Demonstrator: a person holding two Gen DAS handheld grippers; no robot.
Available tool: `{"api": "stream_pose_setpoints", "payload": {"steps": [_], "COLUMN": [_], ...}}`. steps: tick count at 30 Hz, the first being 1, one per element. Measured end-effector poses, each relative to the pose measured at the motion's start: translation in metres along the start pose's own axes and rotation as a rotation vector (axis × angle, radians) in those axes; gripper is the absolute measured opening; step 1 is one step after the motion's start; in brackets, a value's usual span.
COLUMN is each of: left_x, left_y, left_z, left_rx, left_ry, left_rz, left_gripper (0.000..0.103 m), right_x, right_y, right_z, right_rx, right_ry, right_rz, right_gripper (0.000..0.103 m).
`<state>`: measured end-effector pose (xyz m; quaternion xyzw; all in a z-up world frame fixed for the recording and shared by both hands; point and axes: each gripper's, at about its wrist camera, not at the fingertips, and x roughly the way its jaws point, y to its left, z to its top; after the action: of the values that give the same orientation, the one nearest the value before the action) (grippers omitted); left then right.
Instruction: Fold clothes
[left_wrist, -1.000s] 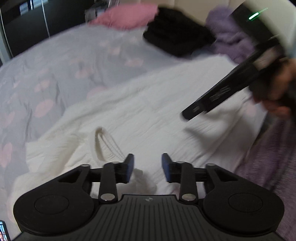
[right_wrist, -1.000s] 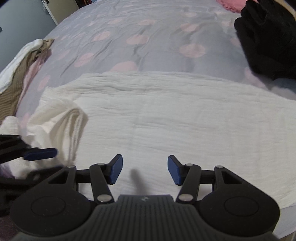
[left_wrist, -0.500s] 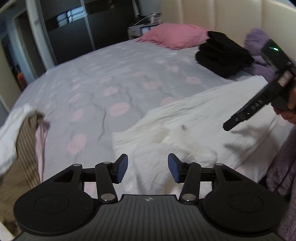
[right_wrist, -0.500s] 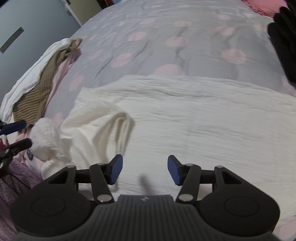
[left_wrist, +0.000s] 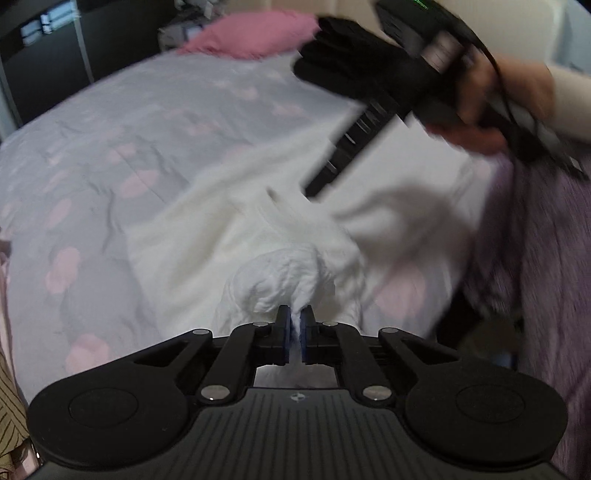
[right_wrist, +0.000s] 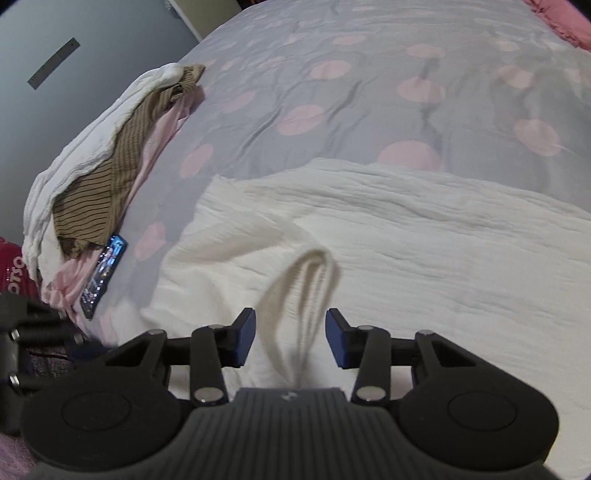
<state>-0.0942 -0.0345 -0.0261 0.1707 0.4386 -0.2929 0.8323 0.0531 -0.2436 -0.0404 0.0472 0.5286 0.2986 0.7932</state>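
A white crinkled garment (left_wrist: 229, 206) lies spread on the grey bedspread with pink dots (left_wrist: 122, 122). My left gripper (left_wrist: 295, 318) is shut on a bunched-up fold of the garment's near edge (left_wrist: 284, 277), and cloth shows between the blue pads. In the right wrist view the same garment (right_wrist: 424, 229) fills the lower half. My right gripper (right_wrist: 290, 328) hovers over its ribbed band (right_wrist: 306, 280), which runs between the fingers; the jaws are closing and the pads stand apart from the cloth. A hand (left_wrist: 480, 107) holds the right gripper's body (left_wrist: 354, 147) above the garment.
A pile of white, striped brown and pink clothes (right_wrist: 110, 155) sits at the bed's left edge with a phone (right_wrist: 103, 273) beside it. A pink pillow (left_wrist: 251, 33) and black clothes (left_wrist: 340, 62) lie at the head. A purple blanket (left_wrist: 535, 258) hangs on the right.
My left gripper has closed on a bunch of the white garment's edge. The right gripper has shifted left over the ribbed band and its jaws have narrowed.
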Motion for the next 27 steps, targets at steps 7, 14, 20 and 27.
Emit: {"api": "stream_pose_setpoints", "payload": {"steps": [7,14,20,27], "left_x": [0.026,0.032,0.037,0.042], "left_y": [-0.016,-0.018,-0.016,-0.011], "left_z": [-0.019,-0.025,-0.021,-0.016], "left_rx": [0.065,0.060,0.037,0.032], "left_ry": [0.134,0.174,0.176,0.180], "left_rz": [-0.003,-0.002,-0.004,-0.009], "left_gripper": [0.003,0.003,0.003,0.003], "right_x": [0.020,0.042,0.052,0.065], "right_y": [-0.005,-0.013,-0.005,-0.020], "right_z": [0.020,0.036,0.036,0.031], "right_rx": [0.072,0.120,0.101,0.129], "right_ry": [-0.010,0.005,0.053,0.092], "right_rz": [0.013,-0.005,0.023,0.001], "right_gripper": [0.045,0.043,0.035,0.012]}}
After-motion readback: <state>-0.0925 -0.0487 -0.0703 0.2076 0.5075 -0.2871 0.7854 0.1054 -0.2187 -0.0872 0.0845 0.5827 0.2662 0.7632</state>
